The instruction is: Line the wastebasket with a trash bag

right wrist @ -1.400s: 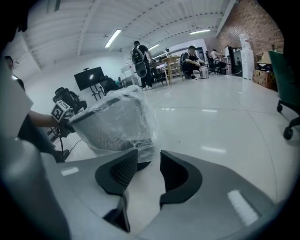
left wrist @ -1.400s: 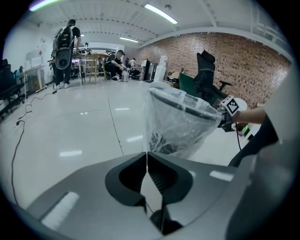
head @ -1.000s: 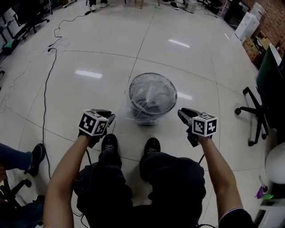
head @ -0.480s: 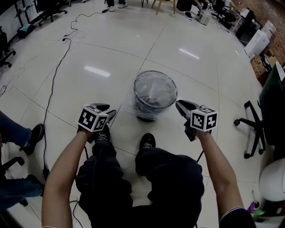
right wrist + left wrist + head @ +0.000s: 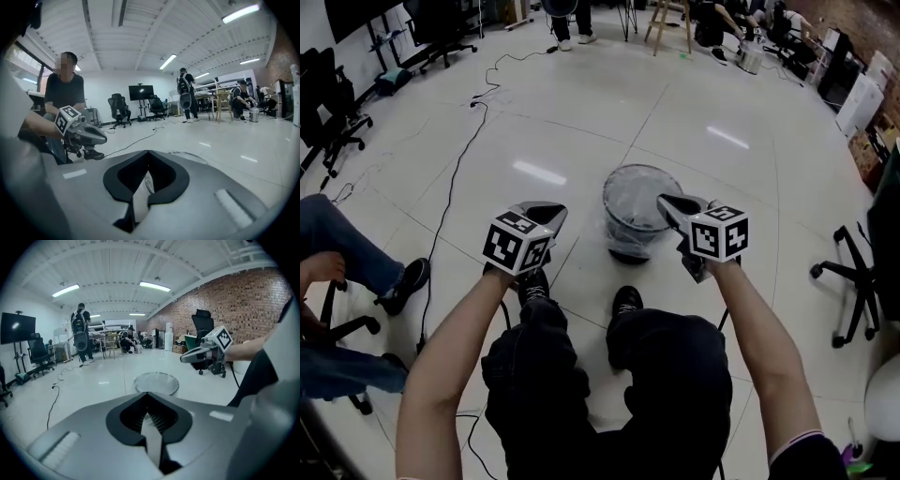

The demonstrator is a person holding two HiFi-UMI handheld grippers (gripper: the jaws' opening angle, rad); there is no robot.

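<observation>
The round wastebasket (image 5: pixel 637 208) stands on the white floor ahead of my feet, with a clear trash bag (image 5: pixel 619 234) in it and draped down its outside. My left gripper (image 5: pixel 551 212) hovers to its left and my right gripper (image 5: pixel 666 202) over its right rim, both raised above it. Both have just been closing and are now shut, with nothing between the jaws. In the left gripper view the wastebasket (image 5: pixel 156 383) lies beyond the jaws, with the right gripper (image 5: pixel 187 358) upper right. In the right gripper view the left gripper (image 5: pixel 101 138) is at left and the basket rim (image 5: pixel 187 154) just past the jaws.
A black cable (image 5: pixel 450 187) runs across the floor at left. A seated person's leg and shoe (image 5: pixel 403 281) are at far left, and an office chair (image 5: pixel 853 281) stands at right. My own shoes (image 5: pixel 625 302) sit just before the basket. People and furniture fill the far end.
Both grippers have risen and drawn slightly inward, from beside the basket to above it. The head view has tilted up, so the basket looks smaller and farther off.
</observation>
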